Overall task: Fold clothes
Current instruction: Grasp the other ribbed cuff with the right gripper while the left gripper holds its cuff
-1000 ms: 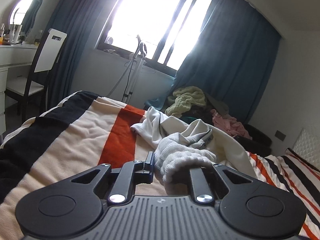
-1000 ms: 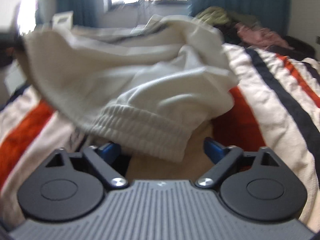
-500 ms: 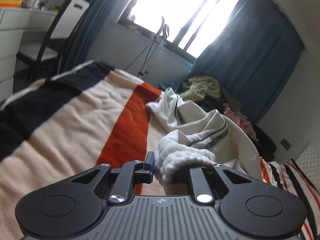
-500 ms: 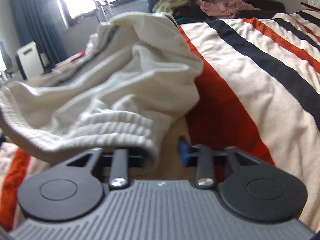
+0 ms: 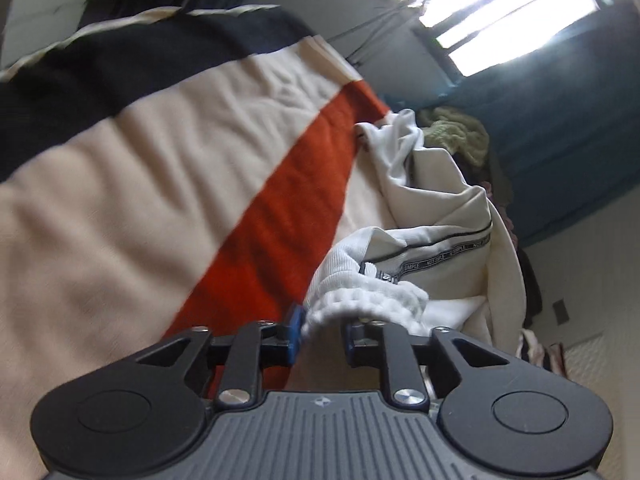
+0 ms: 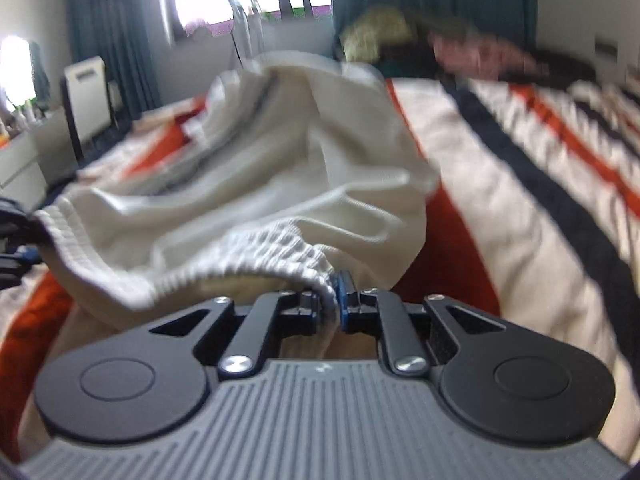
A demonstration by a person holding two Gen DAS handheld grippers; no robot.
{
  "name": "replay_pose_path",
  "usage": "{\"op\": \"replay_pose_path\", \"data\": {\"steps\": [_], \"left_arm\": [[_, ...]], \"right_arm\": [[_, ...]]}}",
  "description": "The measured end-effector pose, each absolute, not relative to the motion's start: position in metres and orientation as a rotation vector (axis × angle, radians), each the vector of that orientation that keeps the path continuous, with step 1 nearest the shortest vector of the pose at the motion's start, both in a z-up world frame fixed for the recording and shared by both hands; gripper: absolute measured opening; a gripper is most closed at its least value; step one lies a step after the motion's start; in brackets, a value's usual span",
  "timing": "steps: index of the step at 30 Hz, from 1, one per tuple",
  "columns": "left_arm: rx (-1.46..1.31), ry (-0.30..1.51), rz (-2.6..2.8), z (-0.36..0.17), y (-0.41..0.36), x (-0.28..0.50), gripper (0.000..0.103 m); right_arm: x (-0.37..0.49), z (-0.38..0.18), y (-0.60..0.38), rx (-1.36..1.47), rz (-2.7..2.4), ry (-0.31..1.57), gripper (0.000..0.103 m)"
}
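Observation:
A cream-white garment [image 5: 440, 276] with a ribbed elastic waistband and a lettered side tape lies bunched on the striped bed blanket [image 5: 160, 200]. In the left wrist view my left gripper [image 5: 322, 334] holds one end of the waistband, which is bunched over its blue pads. In the right wrist view my right gripper [image 6: 334, 300] is shut tight on the other end of the waistband. The garment [image 6: 260, 192] sags between the two, and the left gripper [image 6: 16, 240] shows at the far left edge. The view is blurred.
The blanket [image 6: 520, 220] has cream, orange and black stripes. A heap of other clothes [image 6: 380, 32] lies at the bed's far end below dark blue curtains. A white chair [image 6: 86, 92] and a white desk [image 6: 20, 152] stand left of the bed.
My right gripper went from open to shut on the waistband. The left gripper has tilted and swung while it kept its hold, and the waistband is now stretched between the two.

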State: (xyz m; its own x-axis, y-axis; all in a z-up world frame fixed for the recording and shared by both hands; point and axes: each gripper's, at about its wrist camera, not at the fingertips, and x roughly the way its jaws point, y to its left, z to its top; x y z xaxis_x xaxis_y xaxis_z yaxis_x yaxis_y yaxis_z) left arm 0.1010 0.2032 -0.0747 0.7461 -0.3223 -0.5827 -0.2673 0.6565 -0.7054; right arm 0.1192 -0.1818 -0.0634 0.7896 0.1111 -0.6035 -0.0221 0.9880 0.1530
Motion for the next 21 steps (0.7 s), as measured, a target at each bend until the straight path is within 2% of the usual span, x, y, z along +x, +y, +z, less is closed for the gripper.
{"op": "replay_pose_path", "data": {"steps": [1,3,5,8,9,10,11,12,13,15,21], "left_arm": [[-0.894,0.740,-0.047,-0.071,0.206,0.094,0.033],[-0.929,0.714,-0.073,-0.065,0.212,0.080,0.047],[-0.964,0.687,-0.098,-0.059,0.218,0.066,0.053],[-1.038,0.647,-0.193,-0.053,0.220,0.055,0.062],[-1.041,0.644,-0.213,-0.051,0.218,0.056,0.067],[-1.035,0.647,-0.226,-0.050,0.215,0.058,0.069],[-1.029,0.659,-0.232,-0.051,0.211,0.062,0.072],[-1.023,0.678,-0.232,-0.054,0.207,0.067,0.072],[-1.024,0.695,-0.234,-0.057,0.203,0.073,0.072],[-1.011,0.730,-0.234,-0.065,0.194,0.087,0.072],[-0.979,0.783,-0.149,-0.093,0.179,0.123,0.063]], "right_arm": [[0.121,-0.066,-0.186,0.173,0.071,0.687,0.014],[0.118,-0.067,-0.191,0.243,0.080,0.699,0.015],[0.117,-0.067,-0.197,0.288,0.092,0.710,0.017],[0.115,-0.068,-0.211,0.393,0.131,0.764,0.027],[0.114,-0.069,-0.216,0.433,0.145,0.786,0.035],[0.113,-0.070,-0.220,0.473,0.158,0.806,0.052],[0.111,-0.072,-0.225,0.516,0.162,0.812,0.061],[0.110,-0.074,-0.229,0.559,0.166,0.818,0.071],[0.109,-0.075,-0.233,0.600,0.169,0.823,0.074],[0.109,-0.076,-0.234,0.628,0.173,0.825,0.074],[0.113,-0.078,-0.233,0.650,0.194,0.829,0.074]]}}
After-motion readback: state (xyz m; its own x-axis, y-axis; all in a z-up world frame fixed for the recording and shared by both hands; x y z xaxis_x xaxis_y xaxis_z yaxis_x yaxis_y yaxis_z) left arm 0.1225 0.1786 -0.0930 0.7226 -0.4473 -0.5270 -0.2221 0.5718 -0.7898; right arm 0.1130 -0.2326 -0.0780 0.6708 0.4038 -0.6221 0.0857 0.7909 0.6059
